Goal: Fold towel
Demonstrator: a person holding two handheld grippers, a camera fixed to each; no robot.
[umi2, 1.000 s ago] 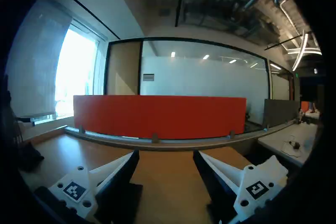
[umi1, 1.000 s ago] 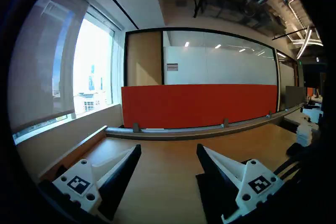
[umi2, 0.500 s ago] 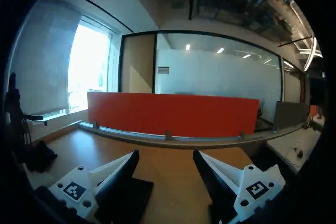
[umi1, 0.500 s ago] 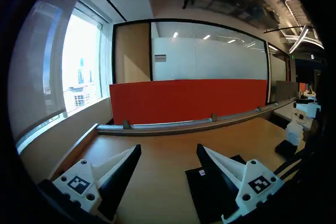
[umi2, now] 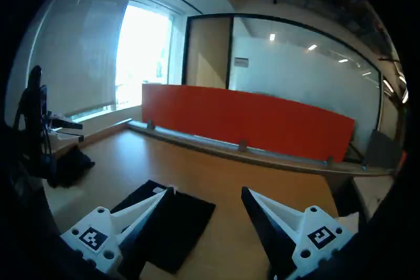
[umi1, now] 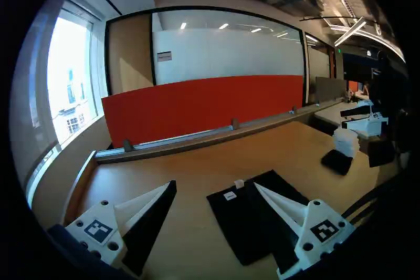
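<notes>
A black towel (umi1: 247,217) lies flat on the wooden table, with a small white tag near its far edge. In the left gripper view it sits under and beside the right finger of my left gripper (umi1: 212,196), which is open and holds nothing. The right gripper view has the same towel (umi2: 176,225) low at the left, partly behind the left finger of my right gripper (umi2: 207,198). That gripper is also open, with nothing between its fingers. Both grippers hover above the table, apart from the cloth.
An orange divider panel (umi1: 205,101) on a metal rail closes the table's far edge. A stack of white cloths (umi1: 346,141) with a dark bundle (umi1: 336,162) sits at the right. A dark heap (umi2: 71,164) and a stand (umi2: 34,117) are on the left side.
Both views have tipped downward and turned, so the black towel has come into sight on the table. The grippers stay open.
</notes>
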